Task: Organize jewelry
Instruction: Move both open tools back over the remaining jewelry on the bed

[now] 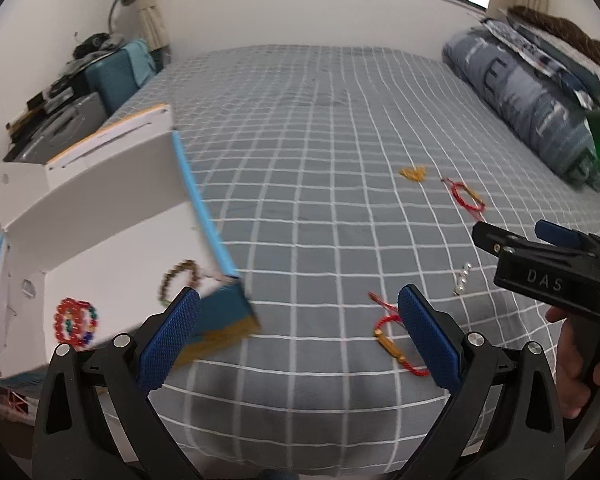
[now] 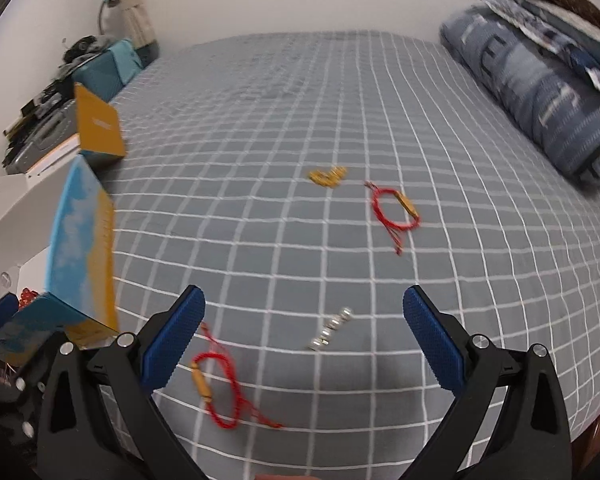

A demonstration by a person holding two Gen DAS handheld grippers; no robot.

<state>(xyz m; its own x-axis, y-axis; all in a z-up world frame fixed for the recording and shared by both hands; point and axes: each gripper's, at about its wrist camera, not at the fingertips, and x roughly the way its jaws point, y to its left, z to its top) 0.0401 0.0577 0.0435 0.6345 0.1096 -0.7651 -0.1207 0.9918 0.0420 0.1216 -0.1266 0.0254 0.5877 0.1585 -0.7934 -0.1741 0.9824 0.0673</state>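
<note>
An open white box [image 1: 100, 240] with blue edges lies at the left on the bed, holding a red beaded bracelet [image 1: 75, 322] and a brown beaded bracelet [image 1: 180, 280]. My left gripper [image 1: 298, 338] is open beside the box's corner, with a red cord bracelet [image 1: 396, 340] lying by its right finger. My right gripper [image 2: 304, 342] is open above a silver bead piece [image 2: 332, 330] and the near red cord bracelet [image 2: 220, 388]. Farther off lie a second red cord bracelet [image 2: 394, 210] and a small gold piece [image 2: 328, 177]. The right gripper [image 1: 496, 244] shows in the left wrist view.
The bed [image 1: 320, 120] has a grey sheet with a white grid. A folded blue quilt and pillows [image 1: 540, 92] fill the far right. A cluttered bedside stand [image 1: 60, 100] with a lamp is at the far left. A hand [image 1: 580, 360] grips the right tool.
</note>
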